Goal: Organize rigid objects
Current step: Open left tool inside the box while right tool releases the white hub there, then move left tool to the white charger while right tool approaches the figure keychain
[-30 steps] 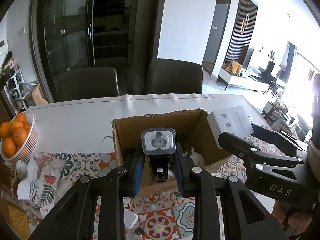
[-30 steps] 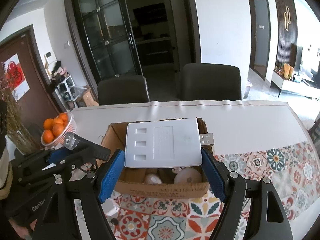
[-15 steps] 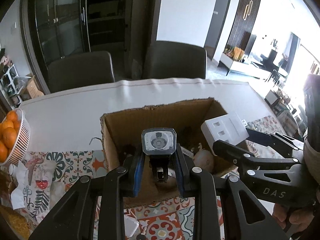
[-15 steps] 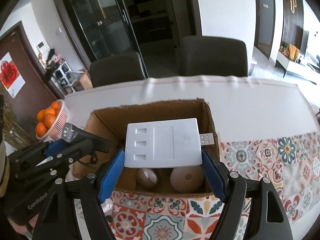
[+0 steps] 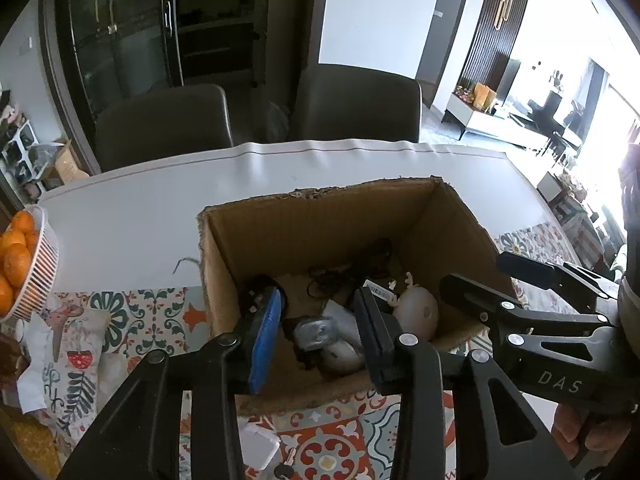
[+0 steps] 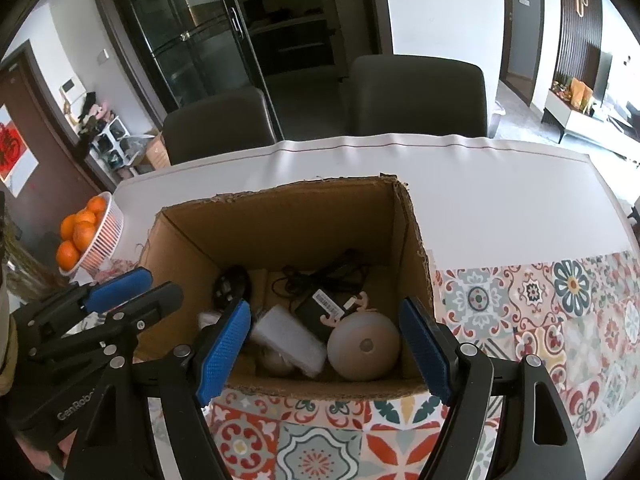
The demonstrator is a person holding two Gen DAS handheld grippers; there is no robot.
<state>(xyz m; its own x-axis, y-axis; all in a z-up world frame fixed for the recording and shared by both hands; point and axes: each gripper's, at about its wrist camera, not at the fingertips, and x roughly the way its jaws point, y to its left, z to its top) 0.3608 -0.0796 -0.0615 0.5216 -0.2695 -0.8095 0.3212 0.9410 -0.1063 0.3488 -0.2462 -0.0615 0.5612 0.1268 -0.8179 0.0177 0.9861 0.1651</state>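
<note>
Claws (image 5: 316, 320) (image 6: 324, 344) both released, over cardboard box (image 6: 280, 216) on patterned tablecloth (image 6: 560, 300).

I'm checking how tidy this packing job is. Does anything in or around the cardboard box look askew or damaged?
The cardboard box has a ragged, torn top edge with no flaps. Inside, the items lie jumbled: the white device sits tilted across the round grey speaker and black adapter, with its cable loosely tangled. Nothing looks spilled.
</note>
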